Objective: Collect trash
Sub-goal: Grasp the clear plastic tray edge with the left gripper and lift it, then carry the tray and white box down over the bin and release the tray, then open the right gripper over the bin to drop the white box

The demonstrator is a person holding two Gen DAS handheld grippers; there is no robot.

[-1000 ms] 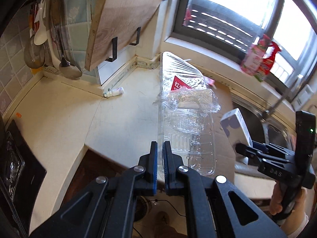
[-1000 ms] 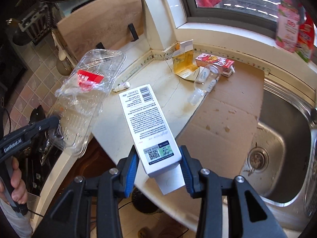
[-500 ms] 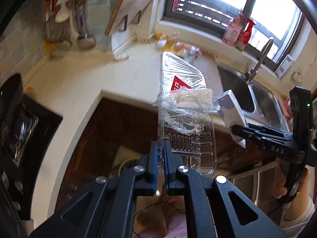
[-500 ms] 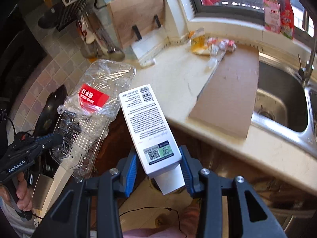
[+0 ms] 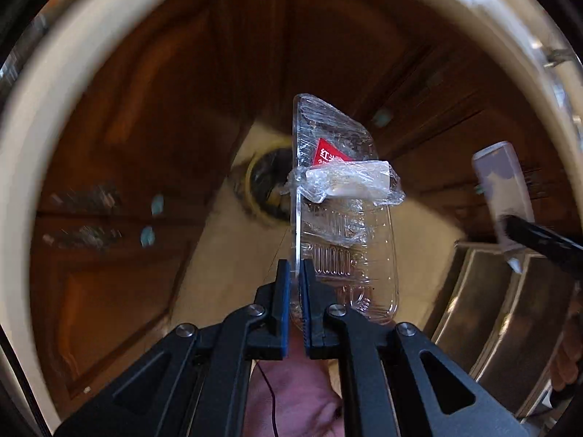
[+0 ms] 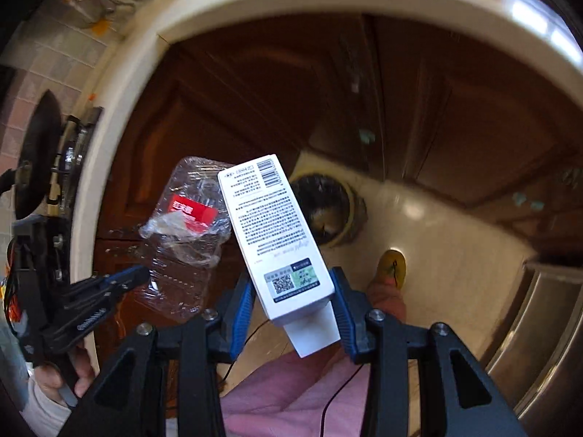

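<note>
Between right hand-held gripper pads, white box

The trash bin stands on the floor with its mouth uncovered, bare floor on its right. Cabinet doors close in behind and left of it; a yellow slipper sits just before it.

Each claw is black with blue pads and silver screws. The person wears pink trousers, a yellow shoe and a white sleeve.
</note>
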